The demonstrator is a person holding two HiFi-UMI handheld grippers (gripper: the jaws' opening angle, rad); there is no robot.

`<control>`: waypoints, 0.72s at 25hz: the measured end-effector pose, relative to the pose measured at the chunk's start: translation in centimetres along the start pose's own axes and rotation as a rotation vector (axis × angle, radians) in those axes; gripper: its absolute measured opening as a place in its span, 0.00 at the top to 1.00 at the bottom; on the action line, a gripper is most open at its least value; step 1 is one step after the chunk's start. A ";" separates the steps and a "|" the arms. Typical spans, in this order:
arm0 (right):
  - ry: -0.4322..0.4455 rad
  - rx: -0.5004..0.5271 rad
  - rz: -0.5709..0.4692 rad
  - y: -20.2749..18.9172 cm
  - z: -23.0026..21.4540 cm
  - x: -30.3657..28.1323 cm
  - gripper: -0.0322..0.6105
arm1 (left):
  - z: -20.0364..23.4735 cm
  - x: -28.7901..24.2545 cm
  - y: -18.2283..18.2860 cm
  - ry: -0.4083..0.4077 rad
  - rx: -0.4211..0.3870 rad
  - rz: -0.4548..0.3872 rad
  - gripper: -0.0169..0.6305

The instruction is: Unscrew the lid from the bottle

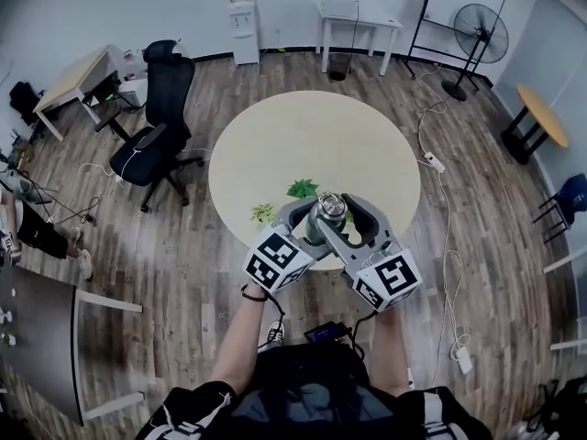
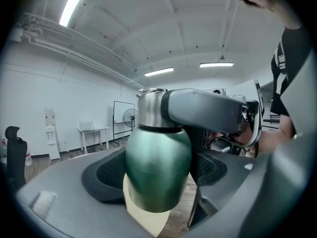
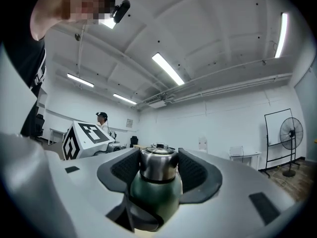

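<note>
the person's forearms (image 1: 246, 330) reach forward from the bottom of the head view, each hand behind a marker cube. the left gripper (image 2: 157, 168) has its fingers (image 2: 106, 175) clenched on the round green body of the bottle (image 2: 156, 187), dark pads pressed to both sides, and holds it upright. the right gripper (image 3: 158, 171) comes in from the other side at neck height: its fingers (image 3: 195, 171) stand released, one on either side of the steel lid (image 3: 158, 163) and just beside it, with no clear press on the metal. the lid sits on the bottle's neck. in the left gripper view one grey finger of the right gripper crosses in front of the lid. the bottle hangs over the near edge of the round pale table (image 1: 275, 145). just beyond it two green leaves (image 1: 302, 189) lie on the table top. further off, a black office chair (image 1: 160, 108) stands on the wooden floor to the left, and a standing fan (image 1: 483, 33) stands by the far wall
</note>
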State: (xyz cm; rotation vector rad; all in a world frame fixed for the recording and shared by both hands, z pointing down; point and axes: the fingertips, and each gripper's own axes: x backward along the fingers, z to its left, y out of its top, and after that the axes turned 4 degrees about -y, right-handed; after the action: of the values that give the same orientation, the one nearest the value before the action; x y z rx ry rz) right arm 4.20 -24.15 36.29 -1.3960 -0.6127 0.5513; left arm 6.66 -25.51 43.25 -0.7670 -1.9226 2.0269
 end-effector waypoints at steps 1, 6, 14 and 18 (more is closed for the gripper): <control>0.010 -0.001 -0.002 0.0 0.2 0.0 0.57 | 0.0 0.1 -0.1 -0.003 0.001 -0.001 0.40; 0.152 0.031 -0.009 0.7 1.8 0.0 0.57 | -0.6 1.3 0.3 -0.094 -0.019 -0.024 0.40; 0.628 -0.022 0.010 3.4 4.3 0.7 0.58 | -2.5 4.3 2.1 -0.406 -0.141 -0.035 0.40; 0.387 -0.062 -0.015 2.5 2.4 -0.9 0.51 | 0.0 3.1 2.2 -0.183 -0.094 -0.089 0.40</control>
State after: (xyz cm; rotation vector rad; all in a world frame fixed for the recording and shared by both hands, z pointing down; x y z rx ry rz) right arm 1.90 -22.71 33.91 -1.5053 -0.3298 0.2398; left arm 4.52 -24.15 40.44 -0.5213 -2.1235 2.0278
